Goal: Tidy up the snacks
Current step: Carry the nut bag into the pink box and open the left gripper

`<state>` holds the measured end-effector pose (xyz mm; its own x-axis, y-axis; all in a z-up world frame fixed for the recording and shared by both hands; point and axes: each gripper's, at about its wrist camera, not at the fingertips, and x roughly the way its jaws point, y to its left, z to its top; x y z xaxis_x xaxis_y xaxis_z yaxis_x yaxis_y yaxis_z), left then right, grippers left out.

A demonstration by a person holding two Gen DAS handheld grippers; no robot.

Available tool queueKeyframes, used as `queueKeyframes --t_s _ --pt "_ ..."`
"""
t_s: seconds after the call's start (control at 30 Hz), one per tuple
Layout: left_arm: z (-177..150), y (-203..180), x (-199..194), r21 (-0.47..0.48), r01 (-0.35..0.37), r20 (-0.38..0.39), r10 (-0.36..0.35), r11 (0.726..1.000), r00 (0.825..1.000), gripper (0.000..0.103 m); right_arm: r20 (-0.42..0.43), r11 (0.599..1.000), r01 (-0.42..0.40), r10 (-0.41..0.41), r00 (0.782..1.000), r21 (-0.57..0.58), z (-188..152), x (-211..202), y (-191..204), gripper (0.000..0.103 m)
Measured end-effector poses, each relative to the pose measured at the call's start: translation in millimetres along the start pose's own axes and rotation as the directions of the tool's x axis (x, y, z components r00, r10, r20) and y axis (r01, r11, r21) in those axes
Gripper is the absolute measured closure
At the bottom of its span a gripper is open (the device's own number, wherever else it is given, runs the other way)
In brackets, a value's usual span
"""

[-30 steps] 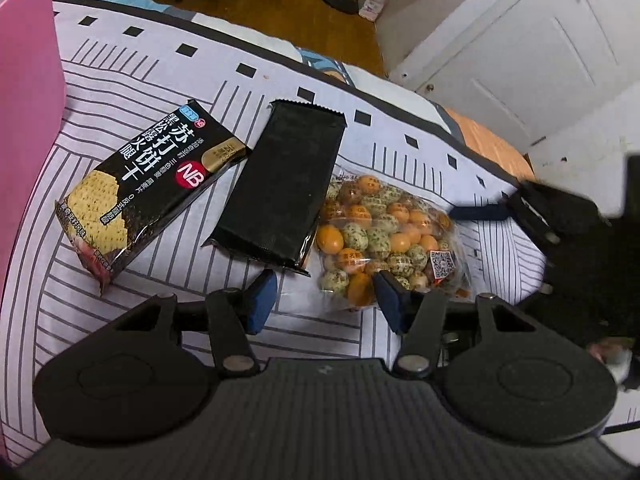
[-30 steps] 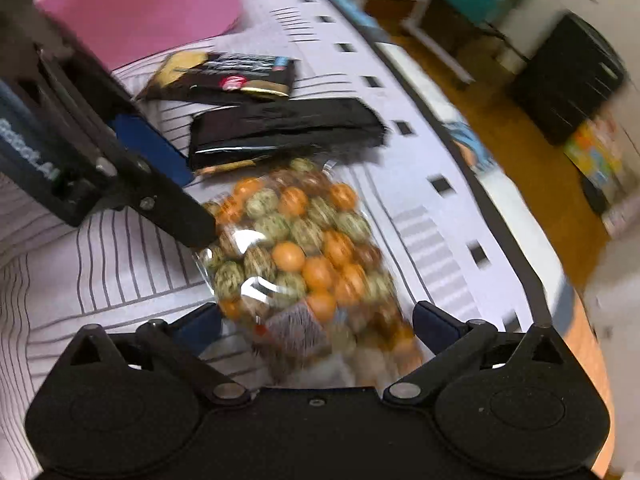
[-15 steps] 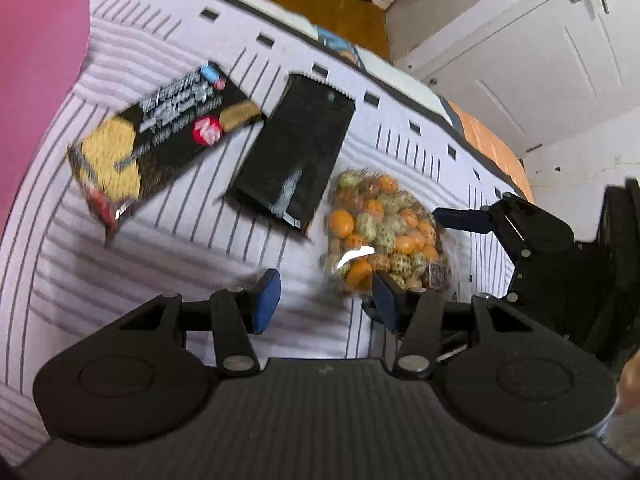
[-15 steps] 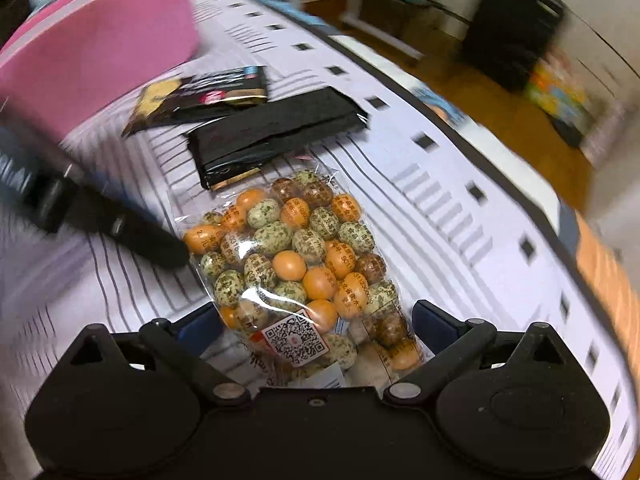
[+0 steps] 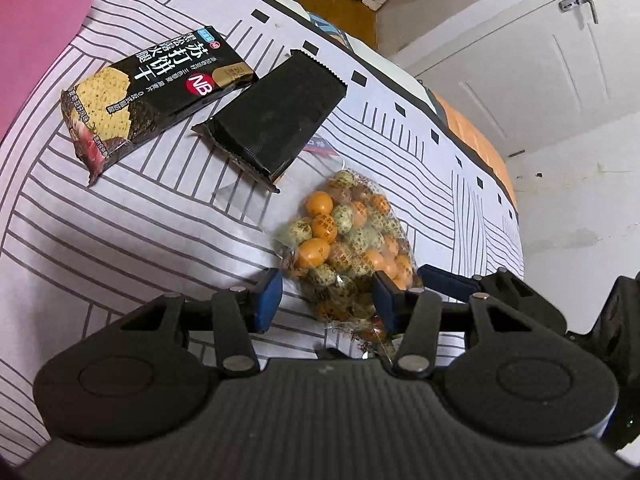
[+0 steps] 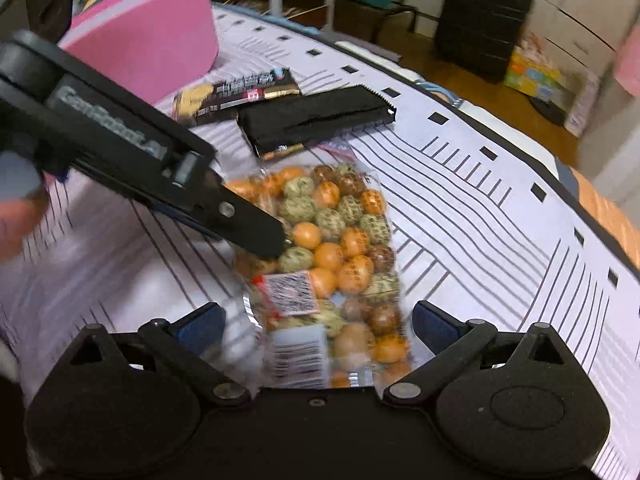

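A clear bag of orange and speckled round sweets point(image 5: 344, 236) point(image 6: 340, 232) lies on the striped bed cover point(image 5: 120, 240). My left gripper point(image 5: 326, 300) straddles one end of it, jaws partly drawn in; I cannot see the pads pressing on it. From the left in the right wrist view, its fingertip point(image 6: 272, 244) reaches the bag's edge. My right gripper point(image 6: 318, 324) stands wide open around the bag's labelled end without touching it. Beyond the bag lie a plain black packet point(image 5: 276, 116) point(image 6: 316, 116) and a black cracker packet point(image 5: 156, 96) point(image 6: 240, 94).
A pink box point(image 6: 148, 48) point(image 5: 36, 20) stands at the cover's far left corner. The bed edge curves past the packets, with wooden floor, a black suitcase point(image 6: 480, 20) and white cabinet doors point(image 5: 540, 60) beyond. A hand blurs at the left edge point(image 6: 16, 216).
My left gripper has shifted over the bag of sweets, which now sits between its fingers, and its jaws have narrowed a little. The right gripper has rolled and slid sideways, still wide around the bag.
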<state>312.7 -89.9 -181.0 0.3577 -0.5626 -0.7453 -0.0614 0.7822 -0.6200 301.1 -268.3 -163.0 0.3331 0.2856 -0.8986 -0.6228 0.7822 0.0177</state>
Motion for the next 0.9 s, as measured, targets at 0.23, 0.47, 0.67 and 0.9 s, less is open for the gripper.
queueKeyframes --t_s 0.23,0.47,0.67,0.9 --pt "-5.0 -0.2 2.9 0.014 -0.003 0.026 0.003 1.000 1.000 0.055 0.078 0.996 -0.073 0.069 0.995 0.053 -4.2 3.7 -13.7 0.011" --pt "-11.6 -4.5 1.4 0.019 0.020 0.007 -0.021 1.000 1.000 0.056 0.166 0.982 0.088 -0.116 0.979 0.168 -21.6 -10.0 38.3 0.022" --pt "-32.6 -15.4 -8.6 0.118 -0.021 -0.019 0.023 0.993 1.000 0.051 0.180 0.937 0.104 -0.172 0.969 0.333 -42.3 -21.9 67.2 0.023" --pt "-47.4 -19.4 -28.6 0.169 -0.033 -0.091 0.049 0.985 0.995 0.051 0.138 0.912 0.079 -0.146 0.980 0.401 -47.3 -41.3 85.6 0.023"
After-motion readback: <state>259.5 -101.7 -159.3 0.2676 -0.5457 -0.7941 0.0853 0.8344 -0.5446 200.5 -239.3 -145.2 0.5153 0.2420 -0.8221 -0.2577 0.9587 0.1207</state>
